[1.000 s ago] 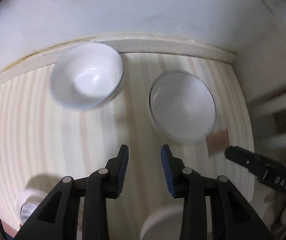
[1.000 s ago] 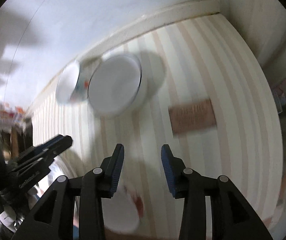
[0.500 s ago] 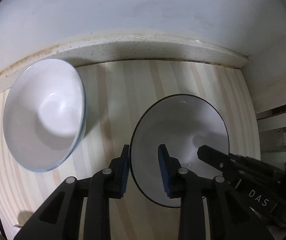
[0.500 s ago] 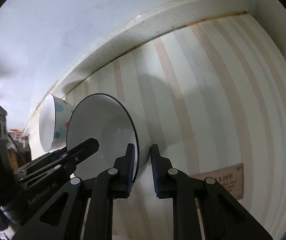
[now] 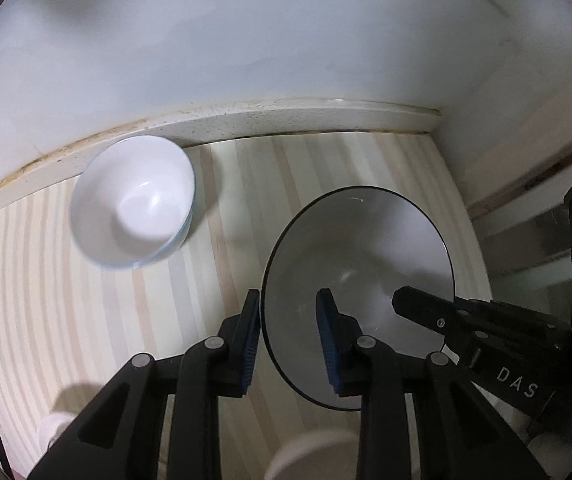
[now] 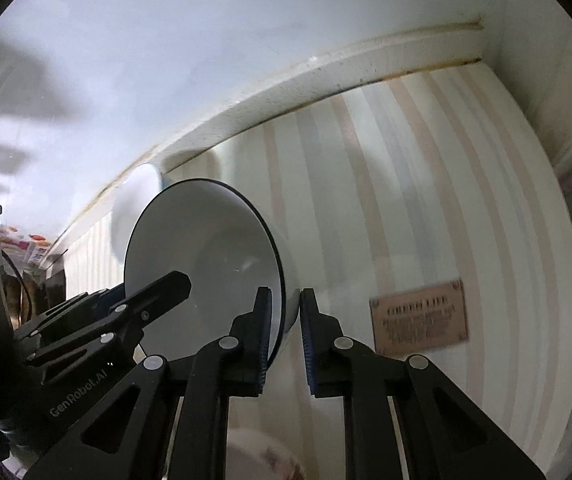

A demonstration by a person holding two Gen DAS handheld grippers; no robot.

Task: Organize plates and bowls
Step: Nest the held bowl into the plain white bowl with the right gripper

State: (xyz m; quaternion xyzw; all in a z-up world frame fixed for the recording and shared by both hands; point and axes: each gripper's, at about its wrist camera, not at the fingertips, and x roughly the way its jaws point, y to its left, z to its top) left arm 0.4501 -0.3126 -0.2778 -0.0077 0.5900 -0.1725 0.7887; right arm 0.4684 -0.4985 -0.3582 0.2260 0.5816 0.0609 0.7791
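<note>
A white bowl with a thin dark rim [image 5: 362, 248] hangs tilted above the striped counter, held from both sides. My left gripper [image 5: 290, 312] is shut on its left rim, one pad inside and one outside. My right gripper [image 6: 286, 304] is shut on the opposite rim of the same bowl [image 6: 205, 256]. In the left wrist view the right gripper [image 5: 414, 304] reaches in from the right; in the right wrist view the left gripper [image 6: 165, 284] comes in from the left. A second white bowl [image 5: 133, 204] sits on the counter by the back ledge, partly hidden behind the held bowl [image 6: 133, 196].
The striped counter mat [image 5: 85, 300] ends at a speckled back ledge [image 5: 286, 120] under a white wall. A side wall closes the right end. A brown label [image 6: 420, 312] lies on the mat. White round dishes [image 5: 310, 456] show at the near edge.
Both grippers have closed on the dark-rimmed bowl's rim and lifted it off the counter. The second bowl now looks smaller and farther away.
</note>
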